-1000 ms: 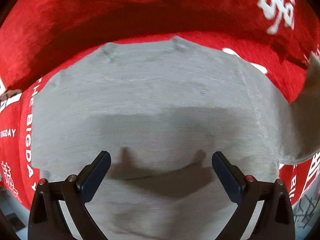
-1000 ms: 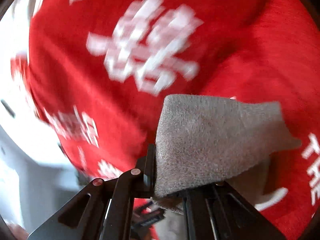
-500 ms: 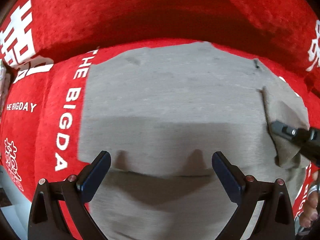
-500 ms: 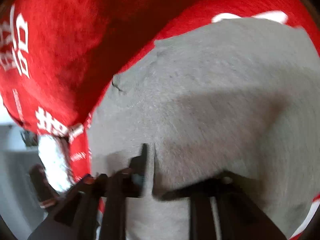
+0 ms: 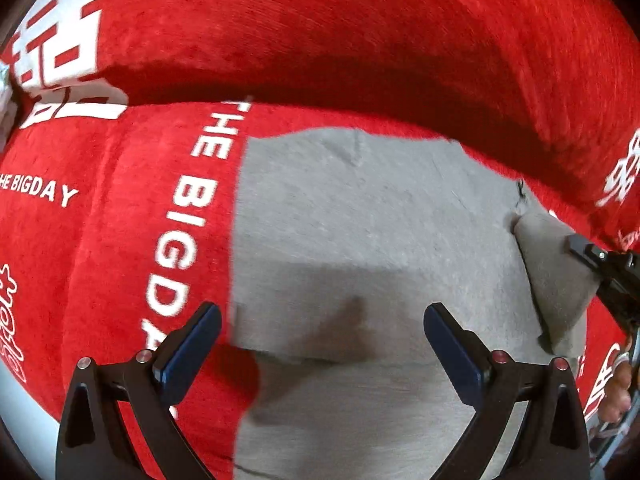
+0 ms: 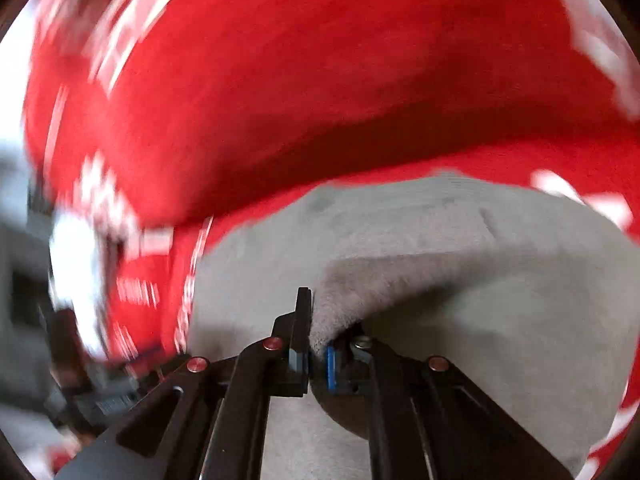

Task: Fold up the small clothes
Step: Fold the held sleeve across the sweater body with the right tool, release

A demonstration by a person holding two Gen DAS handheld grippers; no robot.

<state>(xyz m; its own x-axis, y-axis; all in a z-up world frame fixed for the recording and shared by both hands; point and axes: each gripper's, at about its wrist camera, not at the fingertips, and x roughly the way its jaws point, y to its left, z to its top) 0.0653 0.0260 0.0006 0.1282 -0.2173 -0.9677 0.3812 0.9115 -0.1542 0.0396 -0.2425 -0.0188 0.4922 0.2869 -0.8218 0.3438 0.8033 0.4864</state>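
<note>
Between the right claw (image 6: 318, 350) jaws: grey garment (image 6: 420, 280) corner.

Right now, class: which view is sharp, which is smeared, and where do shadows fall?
Left wrist: sharp, edges bowed by the fisheye; the open left tongs shadow the grey garment. Right wrist: red cover lettering streaked by motion blur; the right tongs stay crisp.

Home setting: red plush sofa cover (image 5: 360, 40) printed "THE BIGDAY", seat and backrest.
</note>
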